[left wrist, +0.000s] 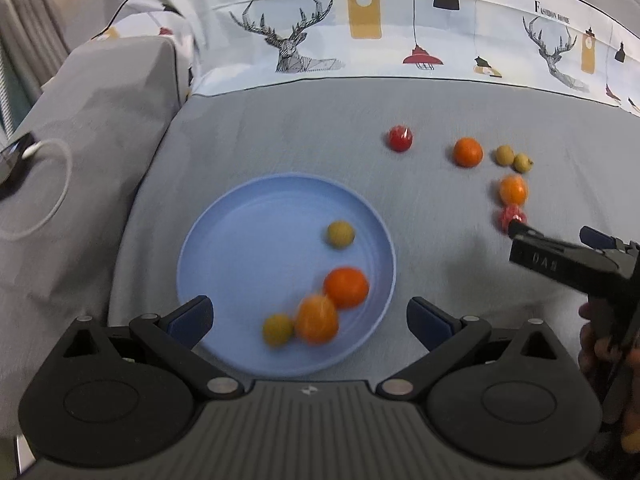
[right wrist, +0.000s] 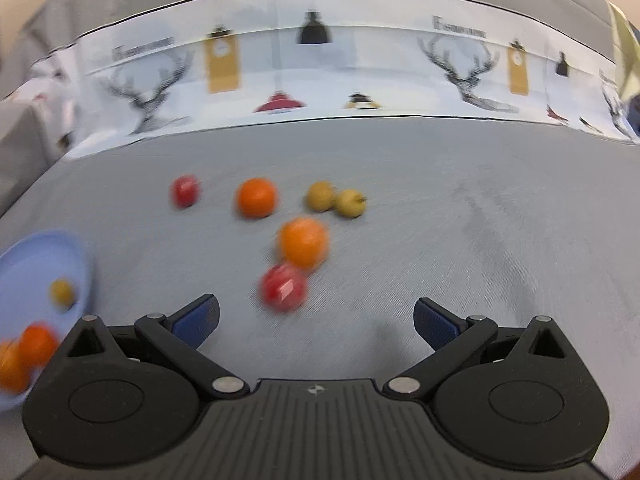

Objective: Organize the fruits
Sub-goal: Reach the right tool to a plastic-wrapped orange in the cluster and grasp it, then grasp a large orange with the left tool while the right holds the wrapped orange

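Note:
A blue plate (left wrist: pixel 240 240) lies on the grey cloth and holds two oranges (left wrist: pixel 346 286) and two small yellow-green fruits (left wrist: pixel 340 234). My left gripper (left wrist: pixel 310 320) is open and empty just above the plate's near rim. On the cloth to the right lie a red fruit (right wrist: pixel 284 288), an orange (right wrist: pixel 304 242), two yellow-green fruits (right wrist: pixel 334 200), another orange (right wrist: pixel 256 197) and a far red fruit (right wrist: pixel 185 191). My right gripper (right wrist: pixel 316 322) is open and empty, just short of the near red fruit; it also shows in the left wrist view (left wrist: pixel 560 256).
The plate's edge (right wrist: pixel 24 248) shows at the left of the right wrist view. A patterned white cloth band (left wrist: pixel 360 40) runs along the back. A grey cushion (left wrist: pixel 100 128) with a white cable (left wrist: pixel 52 184) lies at the left.

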The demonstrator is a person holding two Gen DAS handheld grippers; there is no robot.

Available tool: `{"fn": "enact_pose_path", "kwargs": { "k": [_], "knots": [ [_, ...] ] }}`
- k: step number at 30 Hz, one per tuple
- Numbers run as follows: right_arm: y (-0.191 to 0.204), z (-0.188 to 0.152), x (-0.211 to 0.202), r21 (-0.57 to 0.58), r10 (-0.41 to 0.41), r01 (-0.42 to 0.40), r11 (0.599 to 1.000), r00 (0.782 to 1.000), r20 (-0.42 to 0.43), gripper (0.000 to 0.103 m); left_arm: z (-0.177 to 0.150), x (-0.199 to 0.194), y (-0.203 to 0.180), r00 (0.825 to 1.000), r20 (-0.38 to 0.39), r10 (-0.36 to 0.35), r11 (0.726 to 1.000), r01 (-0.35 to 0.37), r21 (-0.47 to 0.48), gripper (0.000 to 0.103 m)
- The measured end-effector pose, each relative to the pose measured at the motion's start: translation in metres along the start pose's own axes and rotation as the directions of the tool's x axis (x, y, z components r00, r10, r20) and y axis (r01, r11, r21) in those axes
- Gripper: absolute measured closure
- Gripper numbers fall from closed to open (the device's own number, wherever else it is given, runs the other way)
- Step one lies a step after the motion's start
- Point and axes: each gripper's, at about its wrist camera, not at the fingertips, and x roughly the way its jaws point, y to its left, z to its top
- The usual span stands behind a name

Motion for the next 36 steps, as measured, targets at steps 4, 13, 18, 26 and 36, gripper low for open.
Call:
{"fn": "enact_pose_path", "kwargs": {
  "k": [4, 13, 18, 26, 36],
  "knots": [
    [-0.012, 0.018, 0.026, 0.061, 0.037, -0.038, 0.997, 0.999, 0.019, 0.001, 0.019, 0.019, -0.011, 1.0, -0.009, 0.014, 1.0, -0.014, 0.009, 0.0],
    [-0.002, 0.04, 0.071, -0.005, 0.093, -0.093, 0.996, 0.995, -0.046, 0.064, 0.059, 0.061, -0.043, 1.0, -0.009, 0.0, 1.0, 0.0, 0.009, 0.0],
    [-0.044, 0.053, 0.056, 0.083, -0.093, 0.084, 0.993, 0.99, 0.105, 0.064, 0.09, 0.088, -0.071, 0.994, 0.001, -0.105, 0.994, 0.105, -0.027, 0.0],
    [-0.109, 0.051, 0.074, 0.289, -0.257, 0.243, 0.926, 0.966, 0.009, 0.064, 0.129, 0.145, -0.133, 0.985, -0.024, -0.173, 0.984, 0.173, 0.034, 0.0],
    [-0.099, 0.049, 0.081, 0.237, -0.251, 0.242, 0.941, 0.968, 0.006, 0.063, 0.146, 0.182, -0.161, 0.972, -0.06, -0.228, 0.963, 0.234, 0.13, 0.063]
  ]
}}
